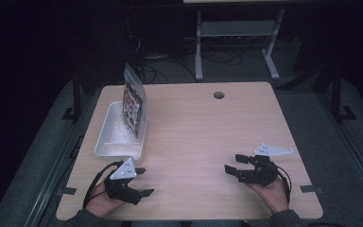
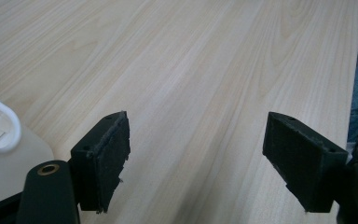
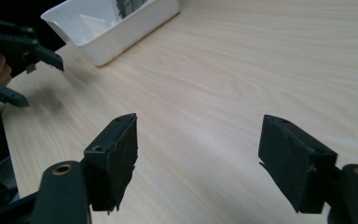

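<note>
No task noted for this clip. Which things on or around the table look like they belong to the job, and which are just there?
Likely in play: white bin at the table's left; printed bag standing in it; left gripper and right gripper, both open, holding nothing.

Just there: cable hole in the table; metal stand and floor cables behind.

Bag [image 1: 133, 101] print too small to read

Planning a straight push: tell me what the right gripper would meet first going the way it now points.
Probably the left gripper: the right gripper points leftward across bare wooden table at it, with the white bin just beyond. Depth is uncertain.
</note>
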`<state>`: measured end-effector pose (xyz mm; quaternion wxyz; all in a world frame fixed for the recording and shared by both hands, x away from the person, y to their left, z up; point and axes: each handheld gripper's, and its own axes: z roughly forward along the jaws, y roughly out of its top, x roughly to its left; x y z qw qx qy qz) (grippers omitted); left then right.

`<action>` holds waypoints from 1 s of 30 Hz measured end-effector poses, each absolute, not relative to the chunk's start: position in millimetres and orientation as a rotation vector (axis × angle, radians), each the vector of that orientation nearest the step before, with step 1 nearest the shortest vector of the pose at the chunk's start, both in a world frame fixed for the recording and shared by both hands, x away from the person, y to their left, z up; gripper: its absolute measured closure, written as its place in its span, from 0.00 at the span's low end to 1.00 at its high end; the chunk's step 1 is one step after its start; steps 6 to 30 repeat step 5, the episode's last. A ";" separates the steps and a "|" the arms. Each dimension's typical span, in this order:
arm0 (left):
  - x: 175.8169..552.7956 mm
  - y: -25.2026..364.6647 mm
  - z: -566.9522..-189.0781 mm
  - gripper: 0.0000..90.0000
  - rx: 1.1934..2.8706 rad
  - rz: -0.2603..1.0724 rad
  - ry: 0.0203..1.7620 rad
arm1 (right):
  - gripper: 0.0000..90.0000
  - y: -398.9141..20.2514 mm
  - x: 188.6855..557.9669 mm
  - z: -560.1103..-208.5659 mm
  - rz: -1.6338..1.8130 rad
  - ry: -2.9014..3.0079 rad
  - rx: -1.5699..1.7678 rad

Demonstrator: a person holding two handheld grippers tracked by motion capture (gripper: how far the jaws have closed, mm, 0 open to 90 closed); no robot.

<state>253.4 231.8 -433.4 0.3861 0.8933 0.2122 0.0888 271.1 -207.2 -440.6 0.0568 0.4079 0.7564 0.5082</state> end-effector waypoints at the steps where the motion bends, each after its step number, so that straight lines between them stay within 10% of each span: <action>1: 253.3 231.7 -433.4 0.25 2.276 0.227 0.539 | 0.30 -207.2 271.1 -440.6 1.541 2.294 1.237; 30: 252.8 231.3 -432.8 0.25 2.271 0.225 0.533 | 0.30 -208.1 261.2 -448.4 1.529 2.299 1.237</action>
